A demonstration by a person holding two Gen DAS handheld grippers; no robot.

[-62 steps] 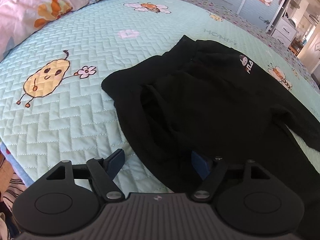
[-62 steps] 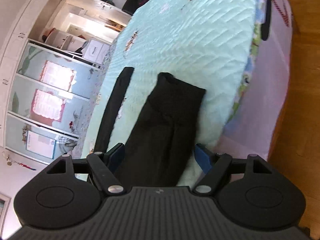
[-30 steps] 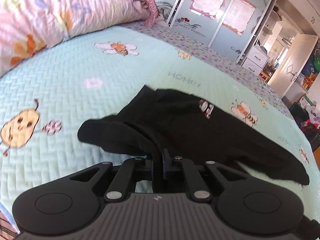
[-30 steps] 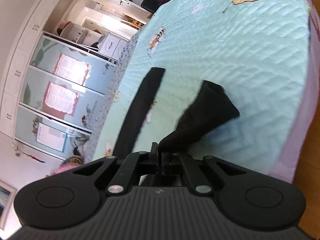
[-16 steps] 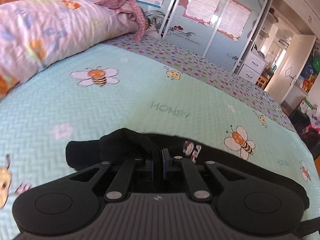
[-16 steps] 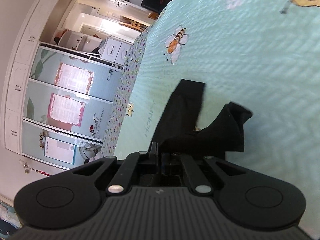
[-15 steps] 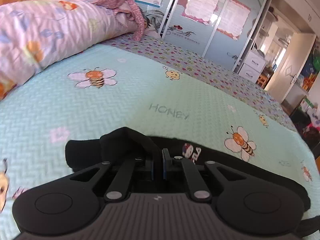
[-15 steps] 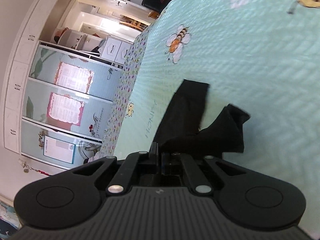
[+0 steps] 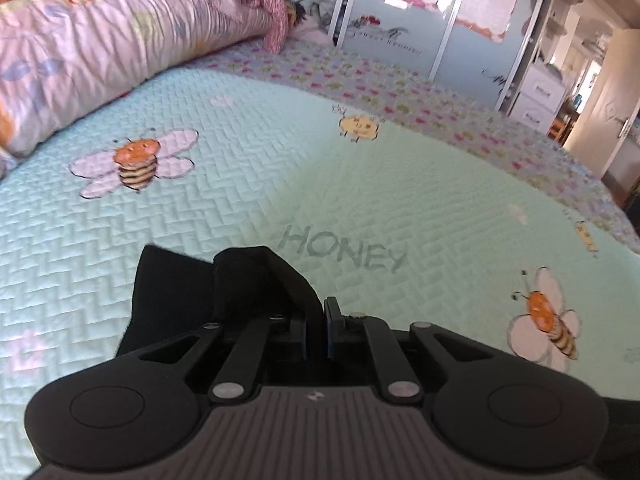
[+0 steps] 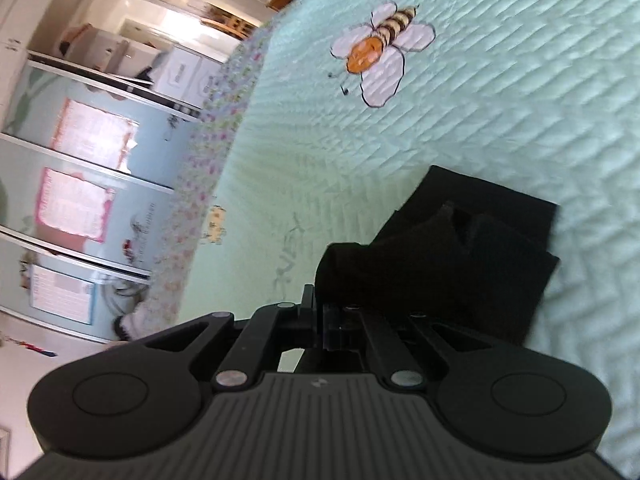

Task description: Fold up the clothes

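Note:
A black garment (image 9: 192,296) lies bunched on the mint quilt (image 9: 360,184), just short of the word HONEY. My left gripper (image 9: 323,312) pinches a fold of its edge between the blue pads. Its jaws are opening a little, with the cloth still between them. In the right wrist view the same black garment (image 10: 460,264) shows as a doubled-over flap lying to the right of the fingers. My right gripper (image 10: 320,304) is shut on its edge. The rest of the garment is hidden under both gripper bodies.
The mint quilt (image 10: 500,100) carries bee prints and runs on beyond the garment. A pink flowered duvet roll (image 9: 100,48) lies along the far left. Wardrobe doors (image 9: 440,8) and white drawers (image 9: 540,96) stand past the bed's far edge.
Both grippers have carried the garment's edge across the bed towards the far side. The cloth has doubled over, the white logo is now hidden, and HONEY sits close ahead.

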